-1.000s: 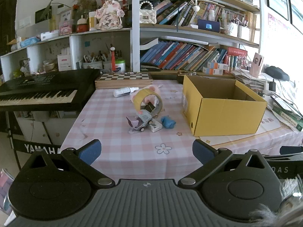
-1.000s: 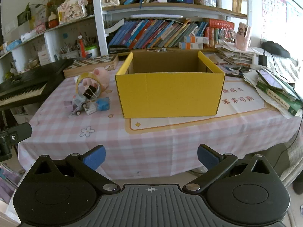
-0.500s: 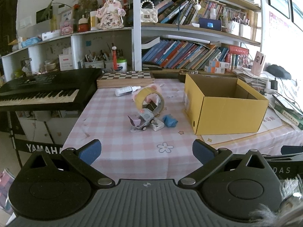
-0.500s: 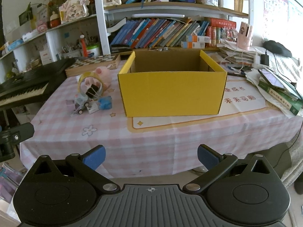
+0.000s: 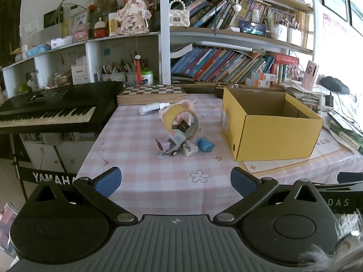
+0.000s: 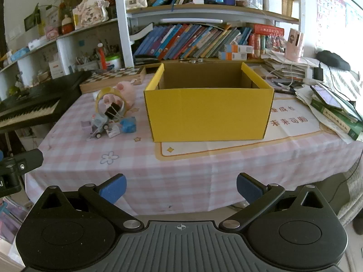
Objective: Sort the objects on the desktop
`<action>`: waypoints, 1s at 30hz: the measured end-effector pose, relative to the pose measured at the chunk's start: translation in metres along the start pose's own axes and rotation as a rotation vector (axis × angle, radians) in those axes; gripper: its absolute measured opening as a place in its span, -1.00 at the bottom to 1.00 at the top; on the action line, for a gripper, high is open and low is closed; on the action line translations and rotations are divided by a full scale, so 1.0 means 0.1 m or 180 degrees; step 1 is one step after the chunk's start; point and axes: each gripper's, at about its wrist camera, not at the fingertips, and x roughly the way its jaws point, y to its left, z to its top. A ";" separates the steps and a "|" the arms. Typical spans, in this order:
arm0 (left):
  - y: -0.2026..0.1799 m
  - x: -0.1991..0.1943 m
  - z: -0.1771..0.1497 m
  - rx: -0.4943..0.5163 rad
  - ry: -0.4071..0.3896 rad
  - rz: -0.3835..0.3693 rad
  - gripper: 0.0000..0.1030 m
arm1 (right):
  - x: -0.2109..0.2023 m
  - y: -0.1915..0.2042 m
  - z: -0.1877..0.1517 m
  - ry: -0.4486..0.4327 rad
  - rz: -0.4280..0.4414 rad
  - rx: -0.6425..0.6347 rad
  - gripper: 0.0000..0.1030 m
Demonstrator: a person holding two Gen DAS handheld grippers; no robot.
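A: Entry, gripper states. The left gripper hovers at the near edge of the table, jaws spread wide, nothing between the blue pads. The right gripper is likewise wide apart and empty, facing the long side of the yellow box.

B: Noted. Where are the objects?

A: Clustered on the pink checked cloth, left of the box and apart from it. The tape roll stands on edge with a black binder clip in its opening. A pink plush pig sits just behind the roll.

B: And in front of it?

A: A small grey toy car, a white block touching it, and a blue crumpled item just to the right. A white bottle lies on its side farther back, near the chessboard.

B: Box contents?

A: The visible interior shows bare cardboard; the floor is hidden.
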 end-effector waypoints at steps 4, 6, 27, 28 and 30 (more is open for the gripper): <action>0.05 0.01 0.00 -0.0004 0.0005 0.0003 1.00 | 0.01 0.02 0.01 0.0001 0.0002 -0.0005 1.00; 0.08 0.02 0.00 -0.0010 0.0005 0.0003 1.00 | 0.03 0.04 0.02 0.0000 0.0002 -0.0013 1.00; 0.38 0.29 0.18 -0.0070 -0.0059 0.0042 1.00 | 0.16 0.48 0.19 -0.0095 0.0250 -0.0261 0.98; 0.41 0.31 0.18 -0.0093 -0.0045 0.0050 1.00 | 0.16 0.50 0.20 -0.0101 0.0273 -0.0272 0.95; 0.46 0.35 0.19 -0.0139 -0.0022 0.0038 1.00 | 0.19 0.55 0.22 -0.0108 0.0321 -0.0309 0.88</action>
